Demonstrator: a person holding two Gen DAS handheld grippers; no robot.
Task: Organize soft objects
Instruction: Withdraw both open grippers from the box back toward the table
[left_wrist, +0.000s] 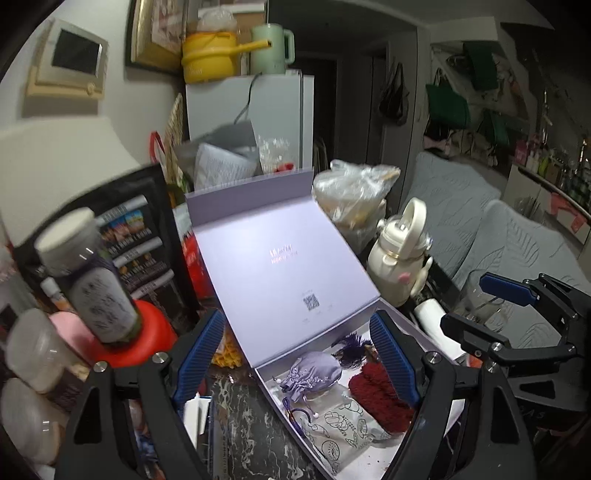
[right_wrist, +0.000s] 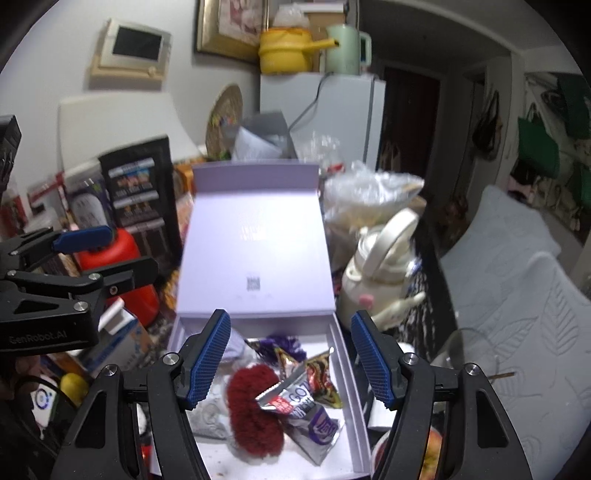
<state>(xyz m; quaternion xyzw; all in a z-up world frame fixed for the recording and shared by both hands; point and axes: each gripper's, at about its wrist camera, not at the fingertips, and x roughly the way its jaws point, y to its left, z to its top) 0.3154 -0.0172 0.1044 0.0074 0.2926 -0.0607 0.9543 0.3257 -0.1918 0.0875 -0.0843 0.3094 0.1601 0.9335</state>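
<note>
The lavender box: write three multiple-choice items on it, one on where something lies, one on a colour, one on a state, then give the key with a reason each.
1. Where does the red fluffy item lie?
A. inside the lavender box
B. on the grey sofa cushion
C. on the fridge

2. What colour is the drawstring pouch in the box?
A. green
B. lilac
C. orange

3. How does the box lid stand?
A. shut flat
B. taken off and laid aside
C. raised open at the back

Key: A, it rests on the box floor beside snack packets; B, it nearly matches the box; C, the lid's inner face stands up behind the open tray.
</note>
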